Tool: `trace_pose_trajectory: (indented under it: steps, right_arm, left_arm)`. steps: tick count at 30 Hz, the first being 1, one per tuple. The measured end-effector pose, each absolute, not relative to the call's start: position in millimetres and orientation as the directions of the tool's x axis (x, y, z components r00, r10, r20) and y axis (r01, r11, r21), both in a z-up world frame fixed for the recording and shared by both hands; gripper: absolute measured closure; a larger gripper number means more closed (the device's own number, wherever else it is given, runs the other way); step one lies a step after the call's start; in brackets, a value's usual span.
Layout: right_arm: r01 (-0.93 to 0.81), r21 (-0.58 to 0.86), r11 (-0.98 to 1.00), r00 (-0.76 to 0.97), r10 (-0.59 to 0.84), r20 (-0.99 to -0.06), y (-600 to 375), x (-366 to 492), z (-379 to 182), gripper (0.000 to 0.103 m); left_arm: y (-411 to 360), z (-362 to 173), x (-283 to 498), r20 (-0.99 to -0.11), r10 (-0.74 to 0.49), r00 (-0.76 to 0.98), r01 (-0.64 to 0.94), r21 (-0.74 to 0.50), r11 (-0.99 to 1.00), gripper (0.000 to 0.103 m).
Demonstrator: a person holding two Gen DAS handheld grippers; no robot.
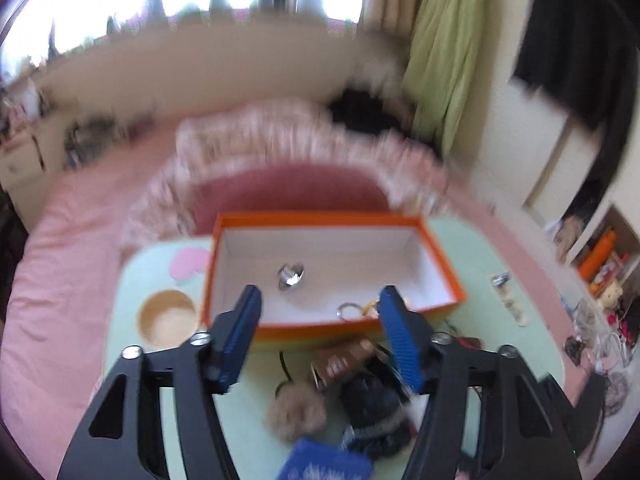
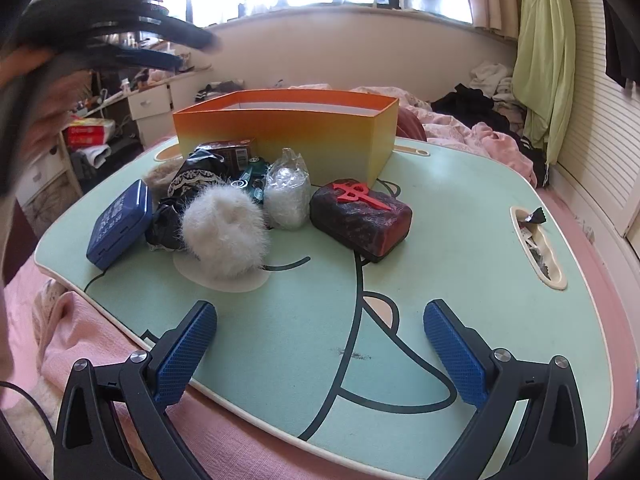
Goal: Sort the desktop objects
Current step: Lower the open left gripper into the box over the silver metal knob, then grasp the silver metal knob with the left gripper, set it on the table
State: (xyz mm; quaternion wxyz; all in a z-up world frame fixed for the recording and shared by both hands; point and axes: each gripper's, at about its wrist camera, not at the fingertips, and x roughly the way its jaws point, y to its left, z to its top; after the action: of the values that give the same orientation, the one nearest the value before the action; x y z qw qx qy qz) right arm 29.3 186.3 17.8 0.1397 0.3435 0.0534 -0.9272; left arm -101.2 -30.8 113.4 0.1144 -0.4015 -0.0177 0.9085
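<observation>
Landmark: I take the orange box (image 2: 288, 128) as my reference; it stands open-topped at the far side of the mint-green lap table (image 2: 460, 240).
Left gripper (image 1: 320, 320): released, blue pads wide apart with nothing between them, hanging over the box's near wall; my view there is motion-blurred.
Right gripper (image 2: 320, 344): released too, empty, low over the table's near edge, well apart from the box.
Inside the box: a shiny silver object (image 1: 291, 274) mid-floor, and a key ring (image 1: 349, 310) against the near wall.
In front of the box: white fluffy pompom (image 2: 224, 232), blue tin (image 2: 120, 222), clear crinkled bag (image 2: 287, 194), dark red case (image 2: 360, 218), clustered together.
</observation>
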Motion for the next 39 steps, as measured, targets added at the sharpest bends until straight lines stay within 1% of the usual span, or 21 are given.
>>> trace_pose_trajectory:
  steps: [1, 2, 4, 6, 8, 9, 10, 11, 18, 20, 21, 26, 29, 30, 33, 35, 39]
  right_arm:
    - [0.297, -0.003, -0.955, -0.726, -0.224, -0.650, 188.1, 29.6, 17.2, 0.000]
    - [0.297, -0.002, -0.955, -0.727, -0.225, -0.649, 191.4, 34.6, 15.8, 0.000]
    - [0.297, -0.001, -0.955, -0.728, -0.226, -0.648, 194.2, 36.7, 13.5, 0.000]
    - [0.299, 0.000, -0.954, -0.728, -0.229, -0.646, 196.3, 39.1, 11.4, 0.000]
    - [0.302, 0.004, -0.953, -0.729, -0.234, -0.643, 198.4, 40.8, 10.1, 0.000]
    - [0.302, 0.005, -0.953, -0.730, -0.235, -0.642, 198.7, 41.4, 9.7, 0.000]
    - [0.303, 0.004, -0.953, -0.731, -0.235, -0.641, 199.8, 42.7, 9.0, 0.000]
    - [0.304, 0.004, -0.953, -0.731, -0.236, -0.641, 201.8, 42.5, 7.9, 0.000]
    - [0.303, 0.005, -0.953, -0.732, -0.236, -0.640, 202.7, 43.7, 7.1, 0.000]
    - [0.303, 0.005, -0.953, -0.732, -0.236, -0.639, 202.5, 43.7, 7.1, 0.000]
    - [0.303, 0.005, -0.953, -0.732, -0.236, -0.639, 202.7, 43.6, 7.1, 0.000]
    - [0.302, 0.005, -0.953, -0.732, -0.235, -0.640, 202.2, 43.2, 7.1, 0.000]
    - [0.302, 0.006, -0.953, -0.732, -0.236, -0.639, 202.9, 43.4, 6.9, 0.000]
    - [0.303, 0.006, -0.953, -0.732, -0.236, -0.639, 202.9, 43.5, 6.9, 0.000]
    - [0.302, 0.006, -0.953, -0.732, -0.236, -0.639, 202.2, 44.4, 6.5, 0.000]
    - [0.302, 0.006, -0.953, -0.732, -0.236, -0.639, 202.9, 44.6, 6.3, 0.000]
    - [0.301, 0.005, -0.954, -0.732, -0.234, -0.640, 202.5, 44.8, 6.2, 0.000]
  left_arm:
    - [-26.2, 107.5, -122.8, -0.764, 0.197, -0.614, -0.181, -0.106, -0.978, 0.069]
    - [-21.7, 101.6, -141.4, -0.792, 0.164, -0.588, -0.162, -0.083, -0.983, 0.073]
    - [-12.0, 87.2, -173.5, -0.846, 0.097, -0.524, -0.140, -0.027, -0.990, 0.074]
    - [-2.5, 74.1, -191.9, -0.882, 0.084, -0.463, -0.154, -0.013, -0.988, 0.074]
    - [5.8, 67.2, -199.0, -0.896, 0.046, -0.441, -0.159, 0.027, -0.987, 0.073]
    - [11.2, 63.3, -202.3, -0.906, 0.019, -0.423, -0.165, 0.056, -0.985, 0.071]
    - [15.0, 60.6, -205.3, -0.912, 0.005, -0.411, -0.174, 0.074, -0.982, 0.066]
    - [18.2, 57.4, -206.4, -0.916, -0.006, -0.400, -0.184, 0.087, -0.979, 0.064]
    - [28.1, 30.4, -229.4, -0.943, -0.095, -0.318, -0.163, 0.153, -0.975, 0.064]
    - [27.2, 27.8, -229.9, -0.943, -0.093, -0.320, -0.162, 0.151, -0.975, 0.064]
    - [25.2, 27.7, -228.6, -0.941, -0.077, -0.329, -0.161, 0.136, -0.978, 0.072]
    - [9.5, 49.7, -211.9, -0.903, 0.018, -0.430, -0.150, 0.052, -0.987, 0.071]
    - [-1.0, 83.0, -178.0, -0.843, 0.104, -0.527, -0.178, -0.010, -0.984, 0.071]
    - [-4.5, 98.0, -155.3, -0.807, 0.152, -0.570, -0.209, -0.036, -0.977, 0.071]
    - [-11.8, 116.4, -101.7, -0.736, 0.271, -0.621, -0.296, -0.101, -0.950, 0.071]
    - [-14.3, 113.7, -66.6, -0.709, 0.330, -0.624, -0.351, -0.123, -0.928, 0.071]
    - [-4.4, 86.1, -22.6, -0.704, 0.430, -0.564, -0.433, -0.191, -0.881, 0.071]
